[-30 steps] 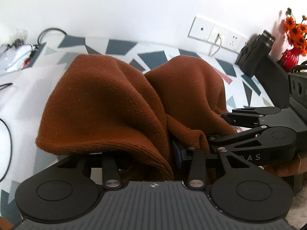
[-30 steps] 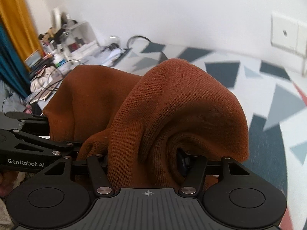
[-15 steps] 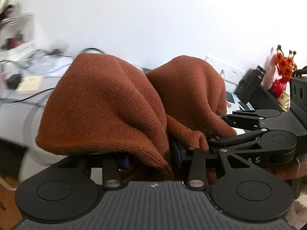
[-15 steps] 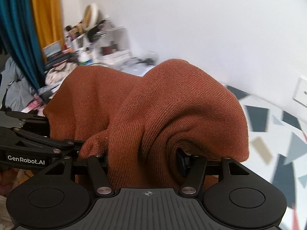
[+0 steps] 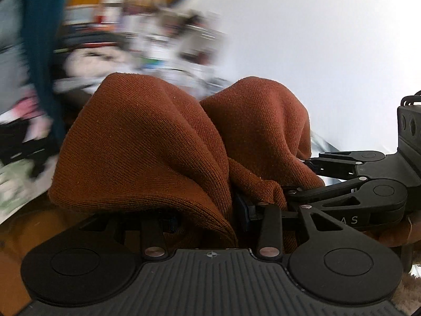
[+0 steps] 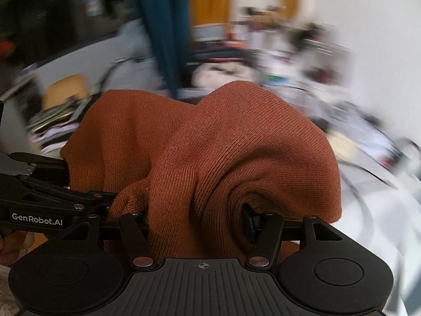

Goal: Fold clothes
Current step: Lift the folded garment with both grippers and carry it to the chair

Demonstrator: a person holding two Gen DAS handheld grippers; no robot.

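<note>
Both grippers have swung from the patterned table toward a blurred, cluttered shelf. Left gripper (image 5: 208, 210) and right gripper (image 6: 200, 210) each clench the sweater (image 5: 147, 152), which drapes bunched over their fingers.

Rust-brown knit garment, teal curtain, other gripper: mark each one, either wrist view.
Rust-brown knit garment (image 5: 147, 158), left wrist view, big left fold.
Teal curtain (image 6: 165, 31), right wrist view, hanging panel.
Right gripper (image 5: 310, 176), left wrist view, fingers buried in cloth.

Rust-brown garment (image 5: 147, 158): ribbed knit cloth, matt, slightly fuzzy. Left hand-held gripper (image 5: 210, 218): matt black plastic, ridged housing, small bright metal pivot pins. Right hand-held gripper (image 6: 200, 221): same matt plastic.
</note>
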